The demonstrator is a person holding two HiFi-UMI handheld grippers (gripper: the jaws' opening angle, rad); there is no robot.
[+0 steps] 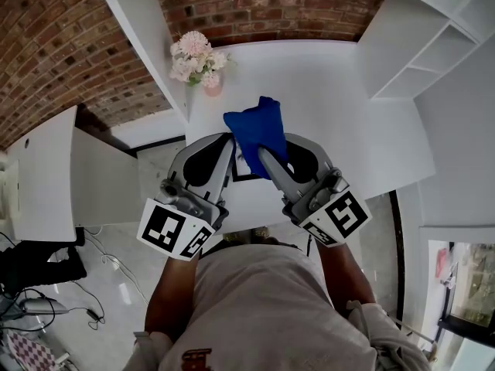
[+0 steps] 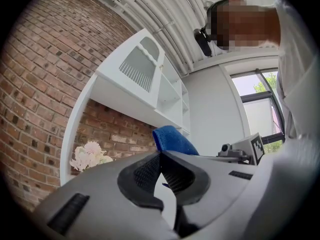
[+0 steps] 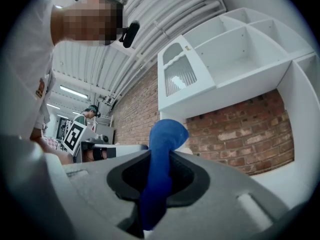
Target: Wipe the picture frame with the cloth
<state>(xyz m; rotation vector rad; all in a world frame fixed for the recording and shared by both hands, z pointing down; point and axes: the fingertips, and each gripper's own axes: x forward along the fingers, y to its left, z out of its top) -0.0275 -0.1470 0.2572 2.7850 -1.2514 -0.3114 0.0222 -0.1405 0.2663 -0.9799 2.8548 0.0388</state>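
Over the white table, with the picture frame peeking out between both grippers, the left gripper has its jaws pressed together and the right gripper clamps the bunched blue cloth, which covers the frame's upper part.

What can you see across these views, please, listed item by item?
Blue fabric cloth: one, blue, bunched over the table, clamped in the right gripper.
Black-edged picture frame: one, black and white, under the cloth, mostly hidden.
Pale pink flower bunch in a pink vase: one, pink, table's far left corner.
White table: one, white, before the person.
White shelf unit: one, white, right of the table.
Red brick wall: one, red-brown, behind the table.
Left gripper: one, grey, jaws shut, left of the cloth.
Right gripper: one, grey, shut on the cloth.
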